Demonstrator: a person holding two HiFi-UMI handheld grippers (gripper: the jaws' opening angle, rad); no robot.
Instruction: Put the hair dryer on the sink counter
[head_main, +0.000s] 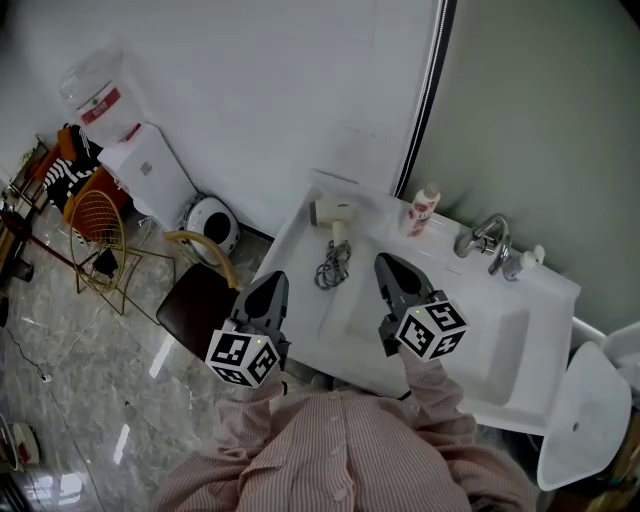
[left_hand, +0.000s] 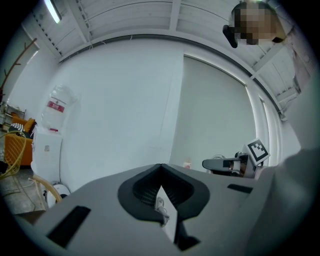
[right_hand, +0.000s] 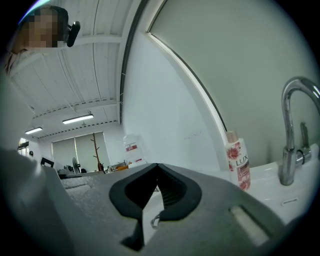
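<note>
A water dispenser with a bottle on top stands at the far left against the white wall, with a wire chair nearer on its left. A round white robot vacuum sits on the floor just right of the dispenser, and a dark stool is nearer, beside the counter's left edge.

The left gripper hangs over the near left edge of the white sink counter. Its jaws meet at the tips and have nothing between them.

The hair dryer lies on the counter at its far left end, handle pointing near. Its bundled cord lies on the counter just nearer than the handle, between the two grippers. Neither gripper touches the dryer or the cord.

The right gripper hangs over the counter right of the cord. Its jaws are closed tip to tip and empty.

Further right, a pink-labelled bottle stands upright at the far edge by the wall. Right of it is a chrome faucet, above the basin.
</note>
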